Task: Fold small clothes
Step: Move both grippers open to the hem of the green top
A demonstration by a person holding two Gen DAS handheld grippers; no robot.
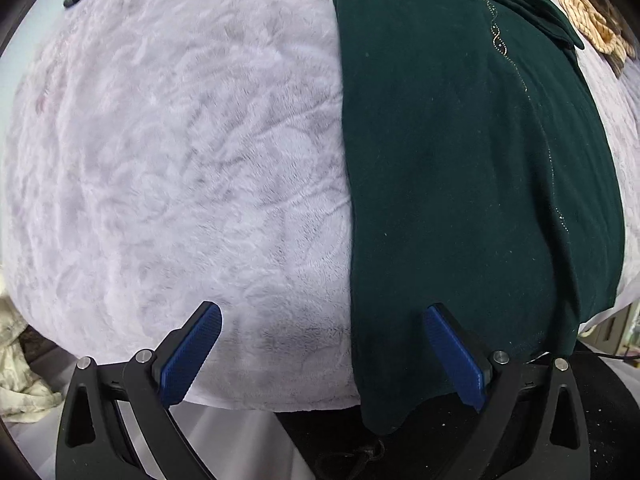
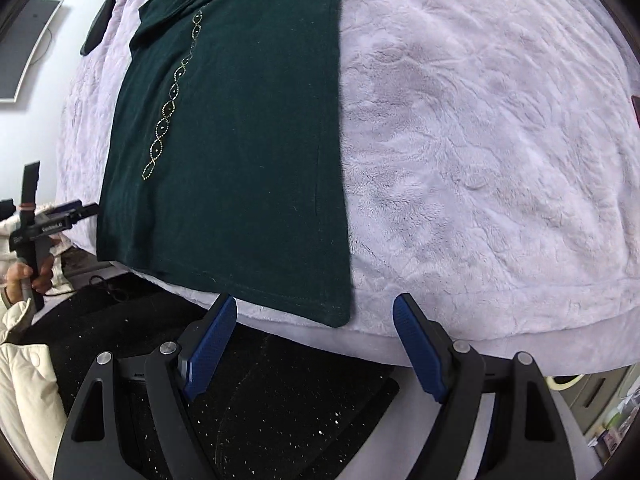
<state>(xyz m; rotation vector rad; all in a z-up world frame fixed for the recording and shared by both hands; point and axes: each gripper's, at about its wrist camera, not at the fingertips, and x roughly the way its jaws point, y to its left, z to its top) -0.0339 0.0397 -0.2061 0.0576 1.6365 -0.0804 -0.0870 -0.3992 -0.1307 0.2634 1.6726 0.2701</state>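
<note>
A dark green garment (image 1: 460,168) with a line of small gold studs lies as a long strip on a pale lilac fleece blanket (image 1: 168,152). Its near end hangs over the blanket's front edge. My left gripper (image 1: 322,314) is open just above that edge, its right pad (image 1: 452,356) over the green cloth and its left pad (image 1: 192,354) over the fleece. In the right wrist view the garment (image 2: 240,152) runs up the left half. My right gripper (image 2: 314,304) is open above its near right hem corner (image 2: 336,316), nothing between the pads.
The fleece blanket (image 2: 480,160) covers a raised surface with a front edge close to both grippers. A cream cable-knit item (image 1: 580,8) lies at the far right. A person's hand holding the other gripper (image 2: 36,236) shows at left, above black speckled fabric (image 2: 280,400).
</note>
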